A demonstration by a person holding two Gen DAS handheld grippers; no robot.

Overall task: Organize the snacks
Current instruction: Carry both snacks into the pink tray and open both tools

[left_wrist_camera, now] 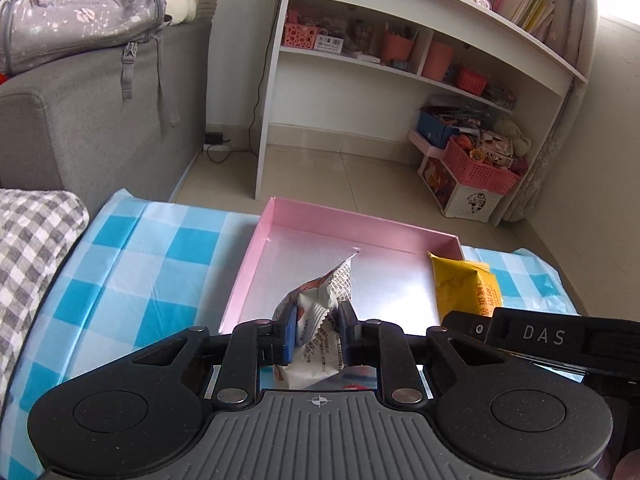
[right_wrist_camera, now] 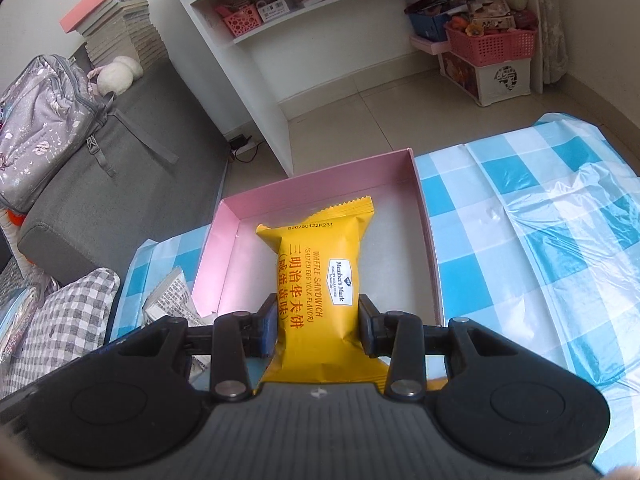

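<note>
A pink box (left_wrist_camera: 280, 216) with a silvery floor sits on a blue-checked table. My left gripper (left_wrist_camera: 318, 338) is shut on a white and red snack packet (left_wrist_camera: 320, 320), held at the box's near edge. My right gripper (right_wrist_camera: 318, 326) is shut on a yellow waffle sandwich packet (right_wrist_camera: 320, 272), held over the pink box (right_wrist_camera: 224, 256). That yellow packet also shows in the left wrist view (left_wrist_camera: 466, 286), with the right gripper's black body beside it. The white packet shows at the left in the right wrist view (right_wrist_camera: 172, 292).
A blue-checked cloth (left_wrist_camera: 140, 264) covers the table. A grey checked cushion (left_wrist_camera: 28, 264) lies at the left. A grey sofa (left_wrist_camera: 100, 128) with a bag stands beyond. A white shelf unit (left_wrist_camera: 400, 60) and pink baskets (left_wrist_camera: 480, 168) stand on the floor behind.
</note>
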